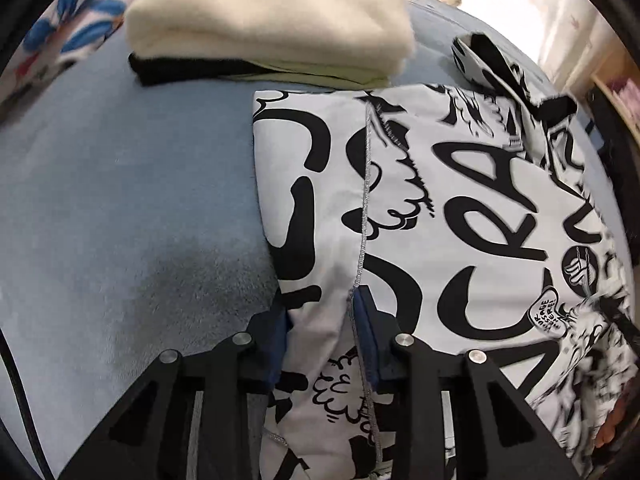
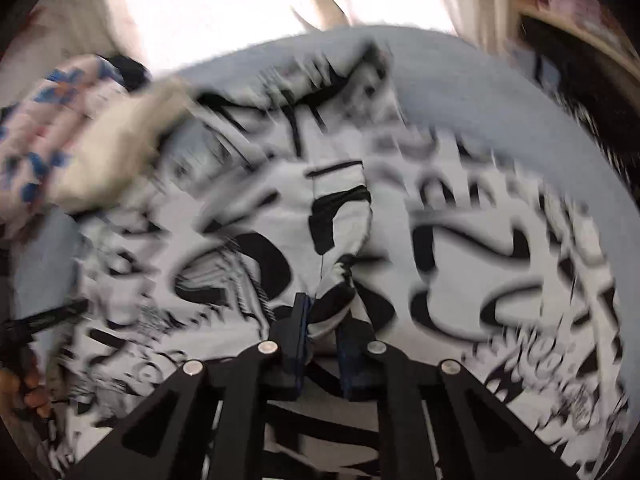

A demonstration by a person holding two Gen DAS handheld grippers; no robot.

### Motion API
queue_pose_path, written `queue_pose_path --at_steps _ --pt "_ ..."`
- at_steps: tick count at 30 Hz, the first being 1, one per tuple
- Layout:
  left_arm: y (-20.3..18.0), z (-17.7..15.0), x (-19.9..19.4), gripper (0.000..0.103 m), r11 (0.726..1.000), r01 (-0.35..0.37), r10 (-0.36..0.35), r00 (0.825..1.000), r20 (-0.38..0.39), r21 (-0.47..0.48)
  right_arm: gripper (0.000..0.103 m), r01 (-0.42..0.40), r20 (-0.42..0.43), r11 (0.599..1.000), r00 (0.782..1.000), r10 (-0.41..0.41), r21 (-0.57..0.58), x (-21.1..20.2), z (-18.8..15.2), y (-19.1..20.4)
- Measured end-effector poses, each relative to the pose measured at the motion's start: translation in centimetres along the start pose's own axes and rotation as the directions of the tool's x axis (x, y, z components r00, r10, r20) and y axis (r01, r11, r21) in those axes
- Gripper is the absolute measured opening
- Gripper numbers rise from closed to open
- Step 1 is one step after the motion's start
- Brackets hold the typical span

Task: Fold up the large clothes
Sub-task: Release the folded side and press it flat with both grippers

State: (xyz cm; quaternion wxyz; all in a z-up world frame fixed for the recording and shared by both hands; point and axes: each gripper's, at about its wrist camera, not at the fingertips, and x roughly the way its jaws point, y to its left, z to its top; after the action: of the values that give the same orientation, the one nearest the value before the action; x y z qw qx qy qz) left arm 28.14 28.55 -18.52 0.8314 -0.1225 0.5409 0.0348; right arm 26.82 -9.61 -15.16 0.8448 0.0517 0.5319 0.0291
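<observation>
Left gripper (image 1: pixel 326 344) clamps a seamed fold of the black-and-white printed garment (image 1: pixel 460 200); right gripper (image 2: pixel 320 344) pinches another bunched fold, garment spread beyond on the blue bed (image 1: pixel 120 200).

Matt printed cotton garment (image 1: pixel 460 208) (blanket (image 1: pixel 120 208) fuzzy)

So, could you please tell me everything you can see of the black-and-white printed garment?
The printed garment is thin white fabric covered in bold black graffiti lettering and cartoon marks, with a grey stitched seam down a folded-over side panel. It lies partly folded on the blue-grey bedding, its far edge by a folded cream stack. The left tongs pinch its near edge at the seam; the right tongs grip a bunched fold.
</observation>
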Motion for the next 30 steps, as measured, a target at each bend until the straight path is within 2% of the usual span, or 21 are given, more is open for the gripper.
queue_pose_path --at_steps 3,4,5,7,8,9,11,12,14,15,16,18,19,21,22,24,25,26,27,29,30 --pt "-0.7 -0.1 -0.5 0.035 0.998 -0.033 0.033 0.999 0.014 0.048 0.015 -0.025 0.01 0.998 1.0 0.024 0.064 -0.3 -0.4 -0.8" --pt "-0.9 -0.1 -1.1 0.036 0.996 -0.054 0.052 0.998 0.021 0.066 0.023 -0.011 0.012 0.997 1.0 0.01 0.08 -1.0 -0.4 -0.8" --pt "-1.2 -0.2 -1.8 0.037 0.993 -0.08 0.077 0.996 0.035 0.085 0.027 0.03 0.023 0.996 0.999 -0.032 0.086 -1.9 -0.4 -0.6" --pt "-2.4 -0.5 -3.8 0.038 0.982 -0.155 0.145 0.985 0.093 0.11 0.042 0.125 0.082 0.99 0.988 -0.13 0.07 -4.1 -0.8 0.4" --pt "-3.2 -0.9 -5.1 0.038 0.973 -0.195 0.178 0.974 0.14 0.121 0.044 0.157 0.119 0.986 0.979 -0.163 0.059 -5.0 -1.0 1.0" --pt "-4.2 -1.1 -6.5 0.039 0.97 -0.205 0.179 0.966 0.189 0.131 0.046 0.167 0.166 0.985 0.971 -0.172 0.043 -6.4 -1.5 2.0" --pt "-6.1 -1.6 -8.7 0.046 0.981 -0.145 0.107 0.96 0.26 0.132 0.046 0.079 0.186 0.997 0.979 -0.081 0.02 -7.2 -1.6 3.3" --pt "-7.0 -2.0 -9.4 0.05 0.988 -0.099 0.061 0.957 0.283 0.121 0.046 -0.009 0.178 1.0 0.984 0.009 -0.001 -7.3 -1.6 4.4" --pt "-7.8 -2.5 -9.9 0.051 0.993 -0.04 0.004 0.954 0.3 0.112 0.046 -0.118 0.151 0.992 0.981 0.124 -0.053 -6.5 -1.7 6.7" --pt "-8.3 -2.9 -9.6 0.051 0.994 -0.032 -0.001 0.955 0.297 0.105 0.046 -0.157 0.129 0.984 0.977 0.168 -0.087 -5.8 -1.9 8.1" --pt "-8.6 -3.3 -8.9 0.051 0.995 -0.032 0.005 0.958 0.287 0.089 0.046 -0.166 0.115 0.98 0.977 0.178 -0.108 -5.0 -2.0 9.2" --pt "-8.7 -4.0 -6.7 0.051 0.999 0.001 -0.012 0.976 0.219 0.048 0.046 -0.202 0.062 0.964 0.974 0.216 -0.173 -3.5 -2.8 11.0" --pt "-8.3 -4.6 -6.0 0.051 0.999 0.007 -0.014 0.982 0.187 0.038 0.046 -0.201 0.04 0.961 0.976 0.212 -0.191 -2.8 -3.1 11.4" --pt "-7.2 -5.9 -4.0 0.048 0.998 -0.049 0.041 0.989 0.14 0.05 0.043 -0.148 0.02 0.967 0.988 0.155 -0.207 -1.6 -3.9 10.8" --pt "-6.7 -6.4 -3.6 0.037 0.996 -0.064 0.054 0.988 0.146 0.069 0.039 -0.118 0.029 0.973 0.992 0.126 -0.199 -1.5 -4.0 9.9" --pt "-6.2 -7.0 -3.9 0.036 0.99 -0.091 0.071 0.982 0.177 0.11 0.036 -0.026 0.07 0.99 0.997 0.036 -0.135 -2.1 -3.6 6.8" --pt "-6.0 -7.1 -4.1 0.036 0.987 -0.107 0.082 0.978 0.19 0.123 0.033 -0.008 0.082 0.995 0.997 0.016 -0.098 -2.3 -3.2 5.5" --pt "-5.8 -7.1 -4.2 0.036 0.986 -0.092 0.064 0.979 0.194 0.141 0.029 -0.017 0.086 0.998 0.996 0.022 -0.058 -2.4 -3.1 3.9" --pt "-5.7 -7.2 -4.3 0.036 0.985 -0.083 0.053 0.98 0.191 0.15 0.017 -0.041 0.083 0.999 0.996 0.041 -0.003 -2.6 -3.0 2.0" --pt "-5.5 -7.3 -4.4 0.036 0.984 -0.085 0.054 0.98 0.191 0.159 0.014 -0.047 0.083 0.997 0.996 0.041 0.062 -2.9 -3.1 -0.1" --pt "-5.7 -7.4 -4.4 0.036 0.982 -0.096 0.063 0.979 0.194 0.164 0.014 -0.078 0.082 0.993 0.994 0.071 0.084 -2.9 -3.2 -0.9"
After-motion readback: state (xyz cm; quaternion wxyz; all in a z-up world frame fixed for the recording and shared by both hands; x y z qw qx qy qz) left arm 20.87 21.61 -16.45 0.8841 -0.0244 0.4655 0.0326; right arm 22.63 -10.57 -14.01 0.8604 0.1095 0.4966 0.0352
